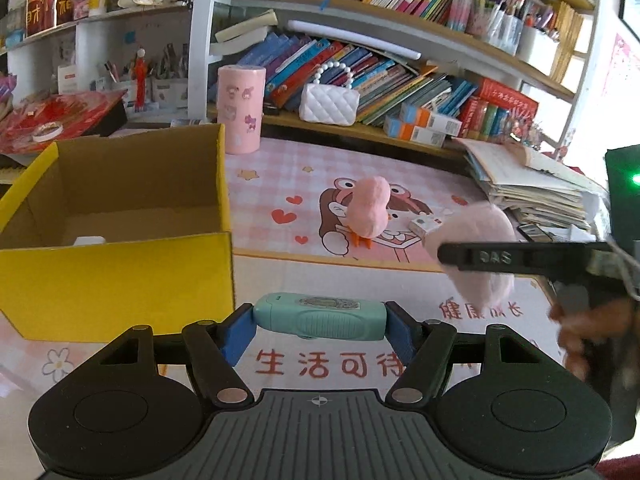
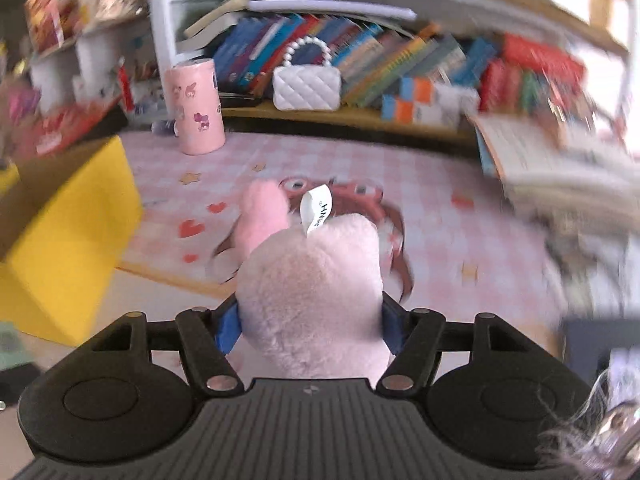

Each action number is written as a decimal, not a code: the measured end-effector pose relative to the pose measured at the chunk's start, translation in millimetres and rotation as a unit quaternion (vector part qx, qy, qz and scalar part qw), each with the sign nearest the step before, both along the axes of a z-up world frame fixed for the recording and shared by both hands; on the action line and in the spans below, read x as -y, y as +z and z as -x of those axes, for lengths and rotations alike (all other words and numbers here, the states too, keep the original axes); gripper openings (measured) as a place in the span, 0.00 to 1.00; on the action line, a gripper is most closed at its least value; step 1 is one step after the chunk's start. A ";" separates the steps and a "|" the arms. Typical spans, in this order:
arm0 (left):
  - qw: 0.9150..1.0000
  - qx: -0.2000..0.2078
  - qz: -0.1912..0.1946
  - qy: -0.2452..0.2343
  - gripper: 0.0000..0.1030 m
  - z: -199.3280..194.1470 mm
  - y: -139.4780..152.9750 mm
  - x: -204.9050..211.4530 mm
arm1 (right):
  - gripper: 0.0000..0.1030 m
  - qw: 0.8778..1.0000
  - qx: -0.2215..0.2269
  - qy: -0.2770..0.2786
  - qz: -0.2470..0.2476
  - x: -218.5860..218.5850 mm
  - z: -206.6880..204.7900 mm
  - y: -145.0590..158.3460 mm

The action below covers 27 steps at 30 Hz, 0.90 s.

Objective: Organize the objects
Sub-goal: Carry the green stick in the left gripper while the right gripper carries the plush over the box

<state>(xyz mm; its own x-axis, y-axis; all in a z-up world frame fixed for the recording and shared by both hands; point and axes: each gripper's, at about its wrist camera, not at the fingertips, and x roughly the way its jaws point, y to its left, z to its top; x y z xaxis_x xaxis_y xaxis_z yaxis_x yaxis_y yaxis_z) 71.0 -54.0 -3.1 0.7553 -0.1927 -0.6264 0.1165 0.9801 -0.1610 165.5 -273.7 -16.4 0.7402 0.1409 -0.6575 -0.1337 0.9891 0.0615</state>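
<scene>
In the left wrist view my left gripper (image 1: 320, 320) is shut on a teal handheld device (image 1: 320, 316), held crosswise between the blue pads (image 1: 236, 334) just right of the open yellow box (image 1: 116, 280). A small white item (image 1: 90, 241) lies inside the box. In the right wrist view my right gripper (image 2: 312, 320) is shut on a pale pink plush toy (image 2: 312, 288) with a white label (image 2: 318, 208). The same plush (image 1: 476, 236) shows in the left view, above the mat. A pink peanut-shaped toy (image 1: 370, 212) with orange feet stands on the mat.
A pink cartoon mat (image 1: 304, 184) covers the desk. At the back stand a pink cylinder (image 1: 240, 108) and a white quilted purse (image 1: 329, 103), under shelves of books. A stack of papers (image 1: 532, 188) lies at the right, and a small white box (image 1: 424, 226) sits by the plush.
</scene>
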 end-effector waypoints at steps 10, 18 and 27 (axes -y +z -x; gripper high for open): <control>1.000 0.001 0.003 0.028 0.67 37.0 -0.2 -55.9 | 0.63 0.999 -0.019 -0.015 -0.026 -59.2 92.4 7.3; 0.999 -0.011 -0.010 0.051 0.67 76.6 -3.9 -105.1 | 0.64 0.998 -0.036 0.048 -0.015 -127.7 138.4 1.2; 0.997 -0.005 -0.019 0.069 0.67 111.0 -0.9 -152.6 | 0.64 0.997 -0.039 0.069 -0.024 -178.9 169.0 1.7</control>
